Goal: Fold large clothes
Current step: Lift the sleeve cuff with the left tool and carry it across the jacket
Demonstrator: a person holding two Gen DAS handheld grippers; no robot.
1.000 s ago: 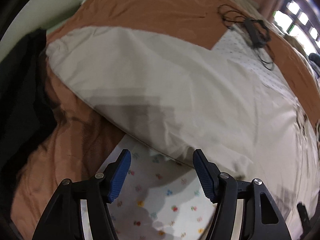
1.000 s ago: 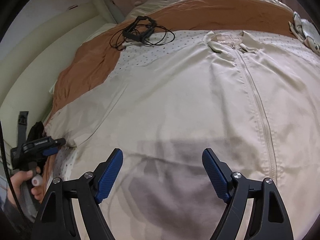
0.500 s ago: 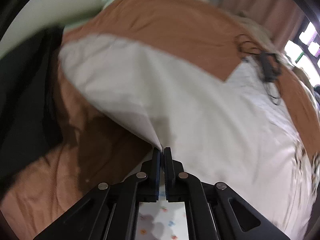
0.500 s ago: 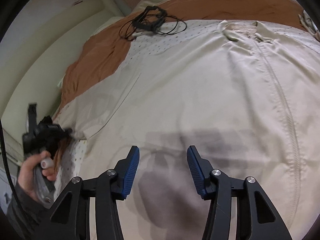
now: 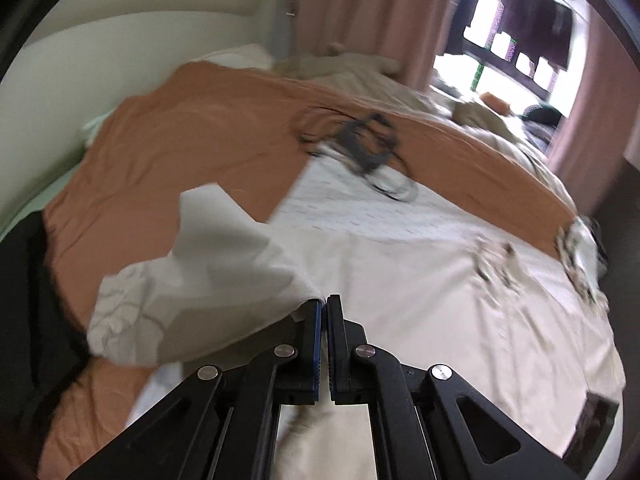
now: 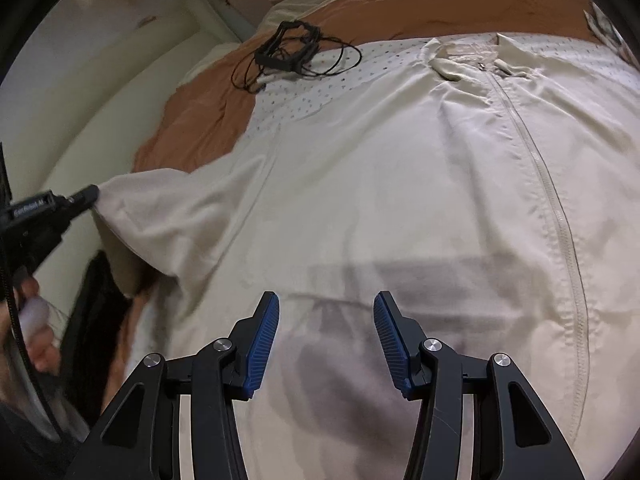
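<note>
A large cream zip-front jacket (image 6: 400, 184) lies spread on the bed, zipper (image 6: 552, 208) running down its right part. My left gripper (image 5: 325, 304) is shut on the jacket's sleeve (image 5: 208, 264) and holds it lifted off the bed; it shows in the right wrist view (image 6: 86, 196) at the far left, pinching the sleeve end (image 6: 132, 208). My right gripper (image 6: 325, 320) is open, jaws partly apart, hovering just above the jacket's lower front. Nothing is between its blue pads (image 6: 262, 340).
An orange blanket (image 5: 200, 140) covers the bed under a white dotted sheet (image 5: 360, 208). A black strap with cables (image 6: 292, 48) lies at the far side. A dark cloth (image 5: 24, 312) hangs at the left edge. Curtains and a window (image 5: 500, 40) stand beyond.
My left gripper shut on the sleeve edge and lifted it up and inward. My right gripper narrowed its opening from wide to partly open.
</note>
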